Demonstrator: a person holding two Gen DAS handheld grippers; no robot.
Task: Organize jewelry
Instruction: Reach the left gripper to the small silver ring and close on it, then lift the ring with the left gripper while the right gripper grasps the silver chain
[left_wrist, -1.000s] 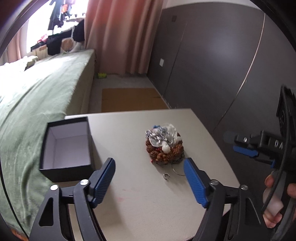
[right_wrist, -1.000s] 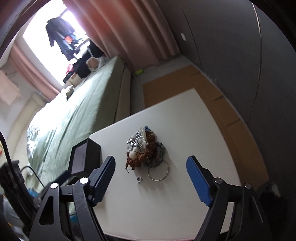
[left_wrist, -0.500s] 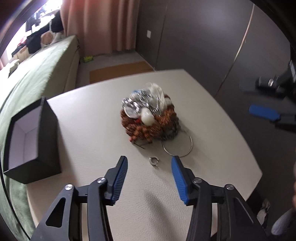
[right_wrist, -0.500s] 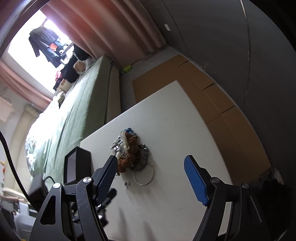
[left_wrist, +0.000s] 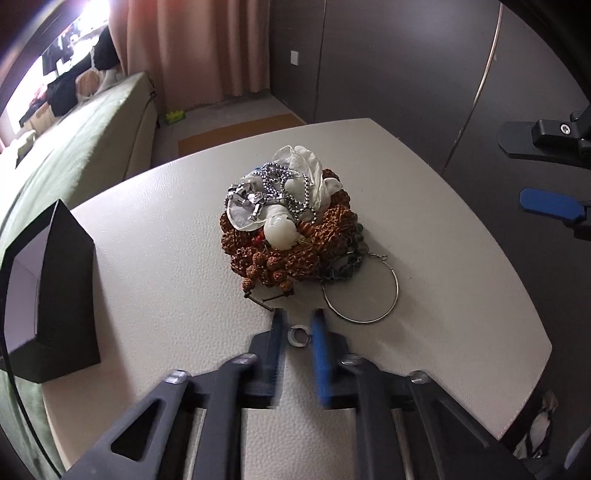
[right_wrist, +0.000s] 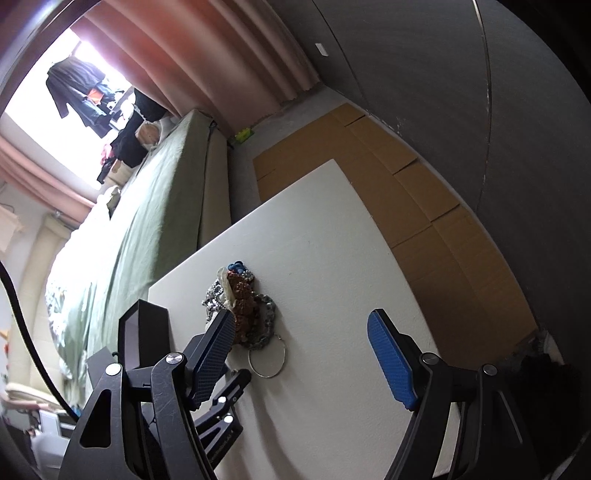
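A small silver ring lies on the pale table just in front of a jewelry heap of brown beads, silver chains and white pieces. My left gripper is closing on the ring, its pads at the ring's two sides and touching it. A thin wire hoop lies right of the ring, against the heap. In the right wrist view my right gripper hangs open above the table with nothing between its fingers, near the heap and hoop.
An open black box with a white inside stands at the table's left edge. A green-covered bed runs along the left. Dark wardrobe doors stand behind, and cardboard lies on the floor.
My left gripper has dropped toward the table and narrowed from wide open to close around the small ring. The right gripper shifted slightly and stays open.
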